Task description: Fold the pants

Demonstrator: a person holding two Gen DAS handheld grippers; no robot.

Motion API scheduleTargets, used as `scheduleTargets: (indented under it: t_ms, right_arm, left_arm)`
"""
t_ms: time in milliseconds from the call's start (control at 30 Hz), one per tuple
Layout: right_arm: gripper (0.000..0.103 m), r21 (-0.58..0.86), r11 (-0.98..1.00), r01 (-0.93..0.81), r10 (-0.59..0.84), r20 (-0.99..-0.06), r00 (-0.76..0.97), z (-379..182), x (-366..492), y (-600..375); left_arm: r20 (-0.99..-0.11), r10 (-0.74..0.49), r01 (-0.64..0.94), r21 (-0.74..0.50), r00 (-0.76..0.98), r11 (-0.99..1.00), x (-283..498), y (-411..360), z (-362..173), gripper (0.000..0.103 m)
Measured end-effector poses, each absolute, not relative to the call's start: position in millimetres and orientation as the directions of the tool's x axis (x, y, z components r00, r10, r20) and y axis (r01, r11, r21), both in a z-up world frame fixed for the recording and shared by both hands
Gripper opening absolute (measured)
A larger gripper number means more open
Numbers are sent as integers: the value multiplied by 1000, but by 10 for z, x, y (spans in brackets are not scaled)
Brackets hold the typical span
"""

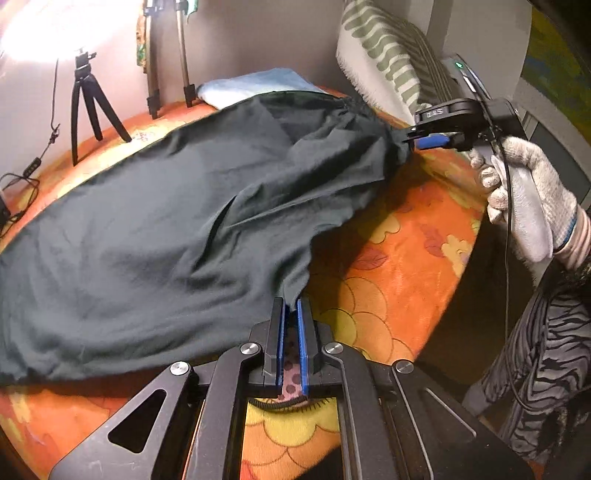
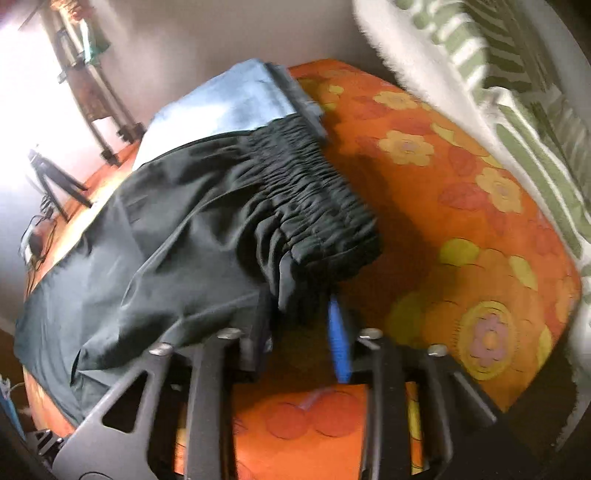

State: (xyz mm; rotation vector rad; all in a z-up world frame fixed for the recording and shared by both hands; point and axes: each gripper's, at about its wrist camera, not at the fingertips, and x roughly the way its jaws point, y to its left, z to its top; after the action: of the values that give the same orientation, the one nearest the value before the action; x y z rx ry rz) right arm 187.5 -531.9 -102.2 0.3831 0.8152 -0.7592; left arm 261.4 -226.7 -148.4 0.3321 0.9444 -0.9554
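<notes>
Two grippers hold dark green pants (image 1: 166,221) spread across an orange floral bed (image 1: 388,295): the left gripper (image 1: 291,314) is clamped on a near crotch corner, the right gripper (image 1: 417,142) pinches the far waistband, so lifting together evenly should keep the fold flat.

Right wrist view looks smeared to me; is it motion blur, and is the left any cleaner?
Right wrist view: blurred throughout, the dark green cloth pants smeared. Left wrist view: sharp, but a lamp's glare burns out the top-left corner.
</notes>
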Motion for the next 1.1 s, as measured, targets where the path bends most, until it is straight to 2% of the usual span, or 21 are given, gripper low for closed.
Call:
scheduleTargets:
  t_ms: [67,200,267,433,467,700,867,1033,1100]
  right_arm:
    - [43,39,668,743,-480,-740,471,-883,1756,-5350]
    - [43,27,679,734,-562,-623,543,-528,1621,-5305]
    - [43,3,718,696,-551,-607,572,-467,1702,-5239]
    - [43,-37,858,512,-401,-671,623,-696,2102,-4869]
    - [40,-56,884,465,-371,-688,623,-775,2198,-4752]
    - [37,-132,958,254,-263,-757,598,-1165,2633,-4138]
    - [37,-119,964,238,-236,-798,555,-1382,2780,-4092]
    - [37,-184,947,263,-296,-819,491,-1568,2853,-4127]
    - [37,-177,944,280,-296,-832,469,-1634,2870,-4166]
  left_arm:
    - [-807,-546,794,-175,223,583,2646,-2230,-1451,12]
    - [-780,-582,770,-219,231,599,2689,-2152,-1313,19]
    - [-765,-596,750,-240,245,616,2747,-2095,-1253,26]
    - [-747,-592,691,-257,302,676,2917,-1914,-1178,26]
    - [-748,-589,681,-261,306,684,2943,-1888,-1187,26]
    - [-783,-547,633,-267,297,727,3079,-1839,-1399,26]
    - [-790,-518,597,-252,327,761,3133,-1691,-1391,26]
    - [-786,-489,525,-254,377,812,3262,-1396,-1305,27]
    - [-783,-476,497,-251,401,831,3299,-1284,-1263,33]
